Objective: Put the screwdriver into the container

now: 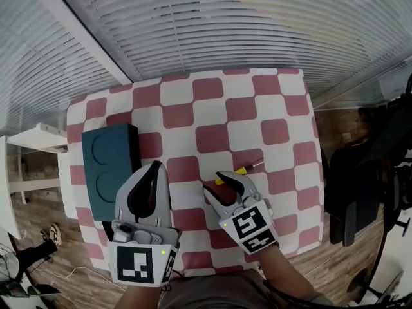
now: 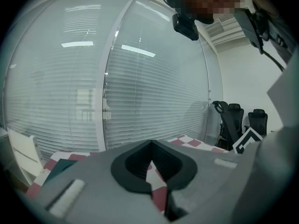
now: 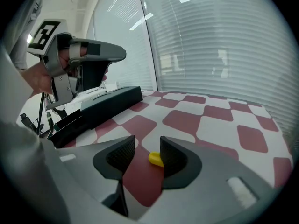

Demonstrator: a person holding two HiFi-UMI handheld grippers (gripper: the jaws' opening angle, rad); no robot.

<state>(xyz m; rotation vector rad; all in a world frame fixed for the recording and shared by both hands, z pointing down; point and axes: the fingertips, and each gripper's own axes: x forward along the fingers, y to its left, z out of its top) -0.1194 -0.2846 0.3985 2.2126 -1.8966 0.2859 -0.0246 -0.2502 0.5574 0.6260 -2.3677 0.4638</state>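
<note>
Yellow screwdriver (image 3: 156, 159) end, beside parted right claw (image 3: 147, 140)

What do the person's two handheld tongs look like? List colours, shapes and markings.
The left tongs and the right tongs both have light grey, curved shells, lined inside the jaws with black ribbed pads. Each carries a white cube printed with black square markers at the hand end: the left cube and the right cube. No cables show on either.
</note>
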